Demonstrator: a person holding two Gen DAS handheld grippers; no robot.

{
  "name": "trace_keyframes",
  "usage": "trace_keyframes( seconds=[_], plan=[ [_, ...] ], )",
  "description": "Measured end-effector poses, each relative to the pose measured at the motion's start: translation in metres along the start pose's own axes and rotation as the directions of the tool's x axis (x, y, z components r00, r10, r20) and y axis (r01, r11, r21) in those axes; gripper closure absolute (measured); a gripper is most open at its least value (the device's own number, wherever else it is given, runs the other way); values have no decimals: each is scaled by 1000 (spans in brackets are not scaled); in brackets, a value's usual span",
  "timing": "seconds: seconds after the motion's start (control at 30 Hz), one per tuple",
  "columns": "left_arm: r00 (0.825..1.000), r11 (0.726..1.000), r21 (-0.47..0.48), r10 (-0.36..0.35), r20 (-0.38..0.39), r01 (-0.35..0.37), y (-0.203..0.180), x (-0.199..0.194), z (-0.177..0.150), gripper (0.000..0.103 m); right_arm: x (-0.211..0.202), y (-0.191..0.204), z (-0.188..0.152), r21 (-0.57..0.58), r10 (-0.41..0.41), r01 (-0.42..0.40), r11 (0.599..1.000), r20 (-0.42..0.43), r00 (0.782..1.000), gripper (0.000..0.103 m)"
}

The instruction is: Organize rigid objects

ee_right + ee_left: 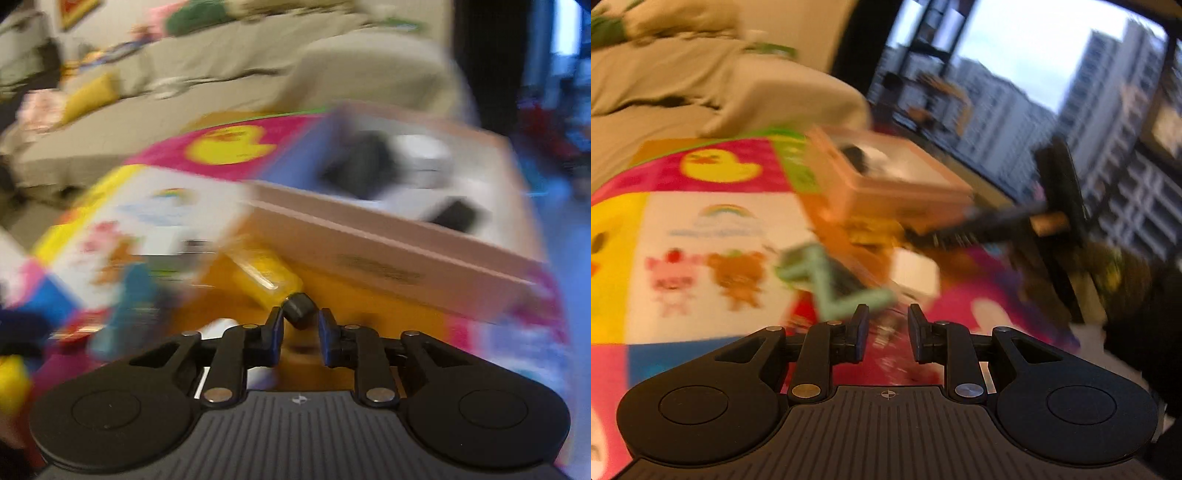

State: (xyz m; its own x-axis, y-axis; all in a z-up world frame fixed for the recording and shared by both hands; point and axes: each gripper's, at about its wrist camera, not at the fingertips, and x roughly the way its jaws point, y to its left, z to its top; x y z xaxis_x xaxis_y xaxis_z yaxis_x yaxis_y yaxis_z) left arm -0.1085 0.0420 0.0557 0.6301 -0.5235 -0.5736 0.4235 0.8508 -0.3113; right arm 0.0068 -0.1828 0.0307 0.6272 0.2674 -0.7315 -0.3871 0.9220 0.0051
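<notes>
Item: play mat (713, 221), bright panels with a duck and cartoon animals, spread on the floor before a beige sofa (701, 81). We take it as the sorting ground, since loose items lie scattered across it.

Item: box (388, 236), pinkish cardboard, open top, resting on the mat. Dark and white things lie inside; blur keeps us from naming them. We judge it the collecting place for rigid objects.

Item: bottle (266, 273), yellow, with a black cap (300, 308). It sits just before the box's near wall, cap toward the right wrist camera.

Item: right gripper (300, 321), tilted down toward the mat. Its jaws sit either side of the cap and we read them as clamped on it, though blur softens the contact. Gripping at the cap would let the bottle be lifted over the box wall.

Item: left gripper (886, 321), angled down over the mat, jaws drawn nearly together with nothing between them. A pale green piece (827, 284) lies just beyond its left fingertip, apart from it.

Item: black tool (997, 221), long and thin, seen at the box's right corner from the left wrist; too blurred to identify.

Both views are smeared, so finer placement we cannot tell
</notes>
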Motion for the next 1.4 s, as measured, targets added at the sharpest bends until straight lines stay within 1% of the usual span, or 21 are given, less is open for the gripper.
trace_keyframes(
  seconds=[0.03,0.07,0.13,0.2,0.27,0.3,0.37,0.43,0.53,0.57,0.6,0.7,0.73,0.83,0.93,1.0,1.03,1.13,1.2,1.27,1.4],
  plan=[
    [1000,999,35,2,-7,-2,-10,6,0,78,-3,-5,-4,4,-58,58,998,17,998,83],
    [1000,998,64,5,-11,-4,-16,10,-1,78,-6,-9,-8,20,-88,87,996,32,996,80],
    [1000,992,124,-11,-22,13,-32,20,-1,78,-17,-18,-18,68,-53,50,996,43,998,64],
    [999,988,147,-39,-37,44,-41,28,-4,77,-29,-20,-31,90,-29,22,996,71,997,36],
    [998,984,177,-7,-67,19,-45,40,-8,75,-42,-17,-48,83,-39,30,996,110,993,28],
    [996,980,199,36,-79,-20,-45,46,-10,75,-47,-15,-56,83,-45,35,996,123,991,24],
    [991,970,229,102,-82,-81,-38,53,-13,82,-53,-14,-68,103,-48,33,994,147,988,20],
    [990,970,223,119,-73,-100,-28,53,-12,83,-57,-17,-77,146,-41,18,989,161,986,17],
    [979,959,222,195,-62,-177,-17,54,-8,83,-51,-24,-81,204,38,-62,977,121,992,15],
    [974,954,224,217,-59,-199,-16,55,-7,83,-49,-25,-83,218,53,-79,973,124,991,12],
    [973,954,220,222,-60,-204,-13,53,-6,83,-48,-25,-84,221,58,-88,971,139,989,8],
    [988,979,160,140,-70,-127,-7,44,3,79,-45,-20,-86,217,63,-94,972,146,987,0],
    [991,985,133,119,-58,-111,-6,39,5,79,-44,-18,-88,214,63,-95,972,152,986,0],
    [993,990,84,118,4,-118,-9,29,14,79,-43,-8,-88,175,35,-61,983,145,989,0],
    [994,991,86,98,41,-101,-16,38,33,79,-41,-3,-86,140,24,-41,989,122,992,0],
    [998,988,137,60,28,-64,-22,55,50,79,-40,1,-86,113,9,-22,993,113,994,0],
    [998,984,170,60,21,-63,-23,65,57,78,-40,3,-87,99,-1,-10,995,111,994,0],
    [993,962,250,113,-17,-105,-21,97,74,78,-41,7,-89,70,-7,-1,998,110,994,0],
    [991,958,266,120,-51,-102,-15,114,81,78,-42,6,-90,73,-2,-7,997,114,994,0],
    [992,959,273,96,-87,-69,-13,125,83,76,-43,3,-90,82,7,-17,996,119,993,0],
    [992,949,313,14,-123,25,-22,131,83,75,-45,-2,-92,106,32,-47,993,133,991,0]
  ],
)
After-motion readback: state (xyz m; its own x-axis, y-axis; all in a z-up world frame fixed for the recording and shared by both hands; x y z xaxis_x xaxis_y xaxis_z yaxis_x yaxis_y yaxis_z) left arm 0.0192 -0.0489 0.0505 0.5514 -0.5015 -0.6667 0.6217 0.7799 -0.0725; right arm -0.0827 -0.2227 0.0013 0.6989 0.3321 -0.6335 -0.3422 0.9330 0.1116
